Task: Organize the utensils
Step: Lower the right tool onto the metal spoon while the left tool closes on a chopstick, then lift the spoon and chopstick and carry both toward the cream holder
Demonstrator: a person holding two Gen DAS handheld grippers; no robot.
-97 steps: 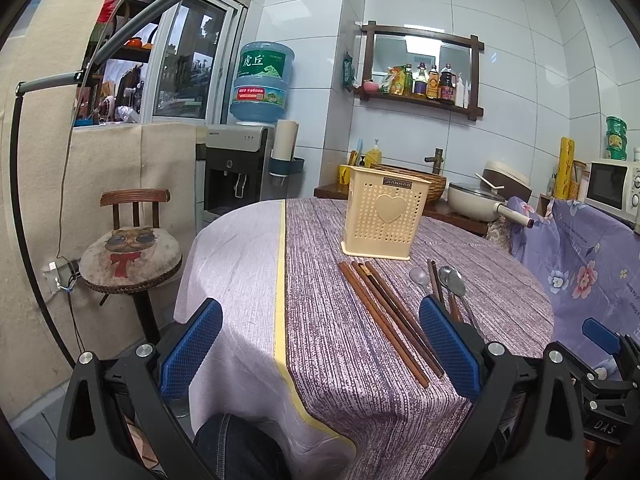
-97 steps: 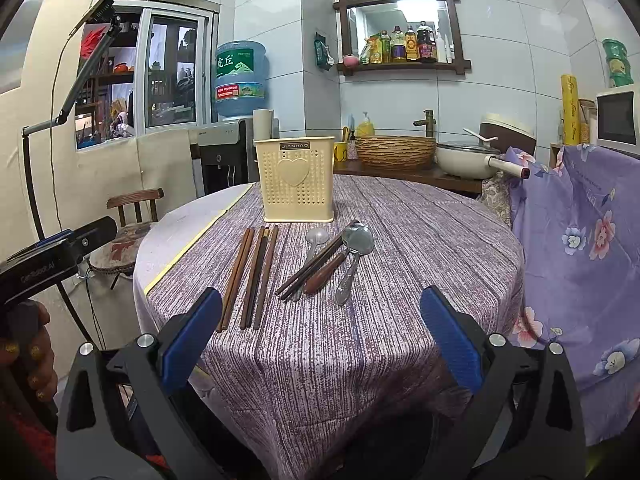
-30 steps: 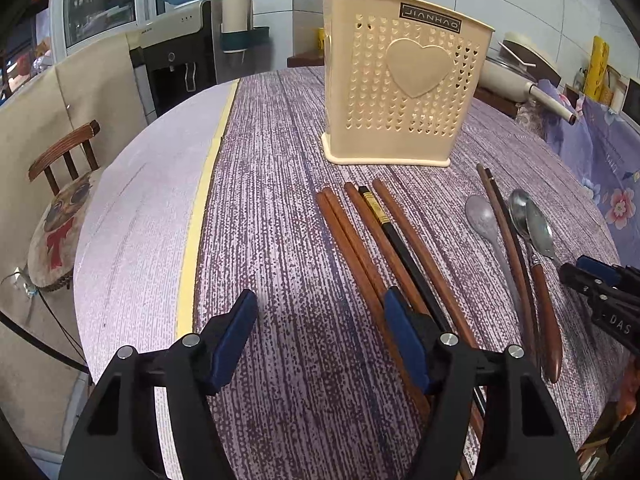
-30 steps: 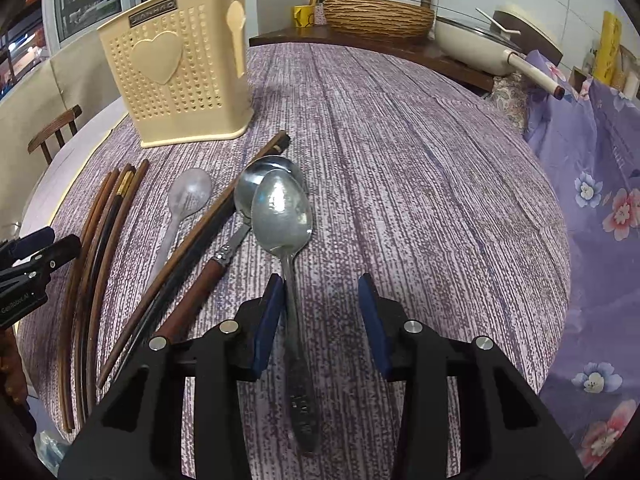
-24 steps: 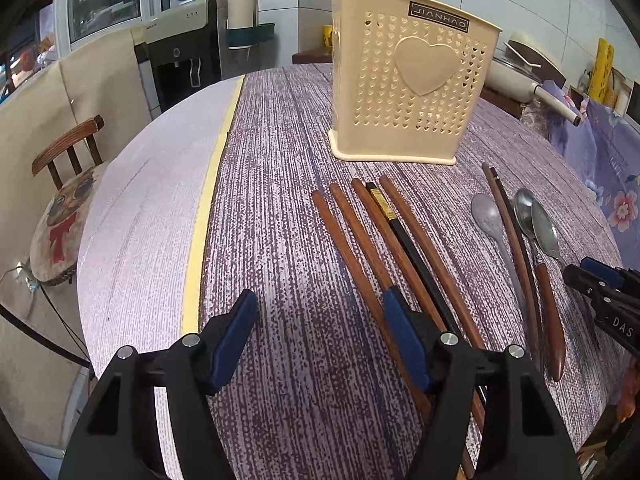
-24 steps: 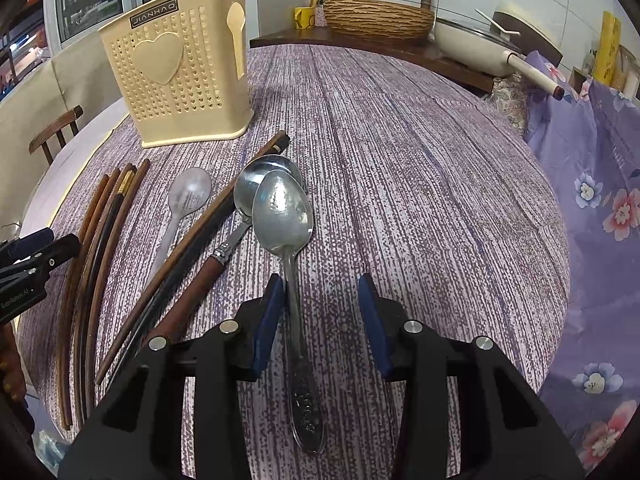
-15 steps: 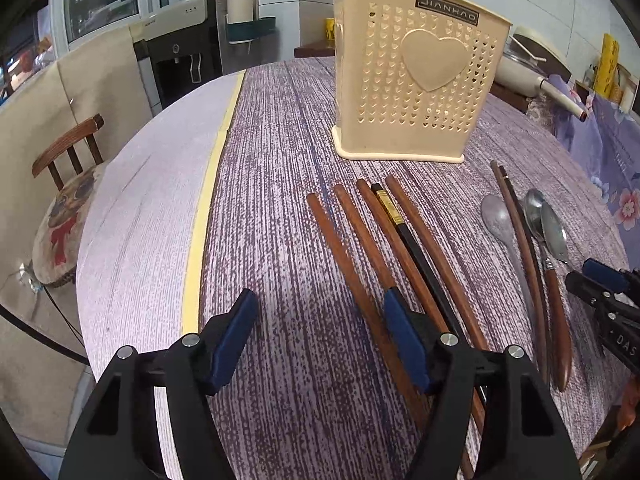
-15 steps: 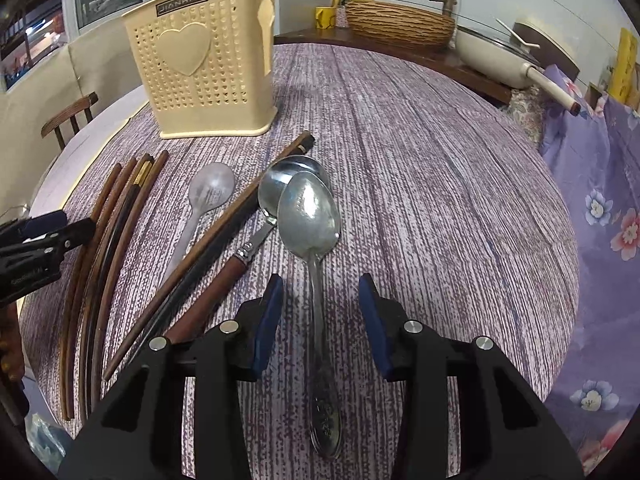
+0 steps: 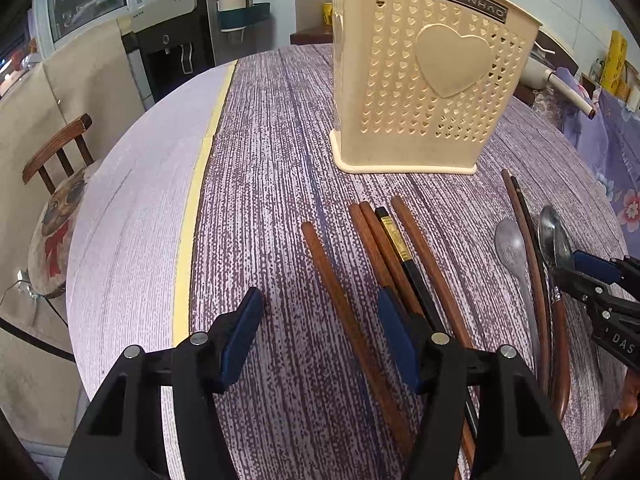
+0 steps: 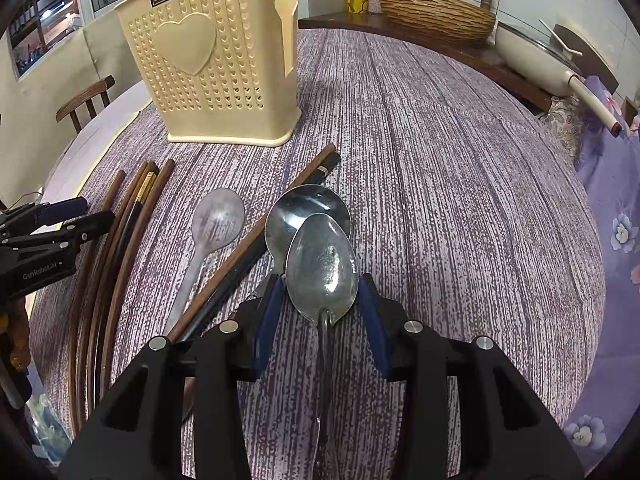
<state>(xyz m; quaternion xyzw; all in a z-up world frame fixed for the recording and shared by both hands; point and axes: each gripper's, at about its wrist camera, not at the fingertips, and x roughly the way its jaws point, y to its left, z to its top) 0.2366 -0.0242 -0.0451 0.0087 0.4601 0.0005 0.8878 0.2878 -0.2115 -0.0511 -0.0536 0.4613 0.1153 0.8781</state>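
A cream perforated utensil holder (image 9: 430, 80) stands upright on the striped tablecloth; it also shows in the right wrist view (image 10: 216, 64). My left gripper (image 9: 320, 320) is open, its fingers straddling one brown chopstick (image 9: 340, 300) of the chopstick group (image 9: 400, 248). My right gripper (image 10: 320, 308) is open around the neck of the top steel spoon (image 10: 322, 266), which lies on a second spoon (image 10: 308, 212). A dull grey spoon (image 10: 216, 224) and two crossed chopsticks (image 10: 256, 248) lie beside them.
A wooden chair (image 9: 56, 184) stands left of the round table. A water dispenser (image 9: 180, 48) is behind it. A counter with a woven basket (image 10: 436, 12) and a pan (image 10: 536, 56) runs at the back. A purple floral cloth (image 10: 616, 208) hangs at right.
Both grippers have moved forward and lower toward the table. The right gripper's fingers now flank the top spoon's neck. The left gripper's fingers now straddle the leftmost chopstick.
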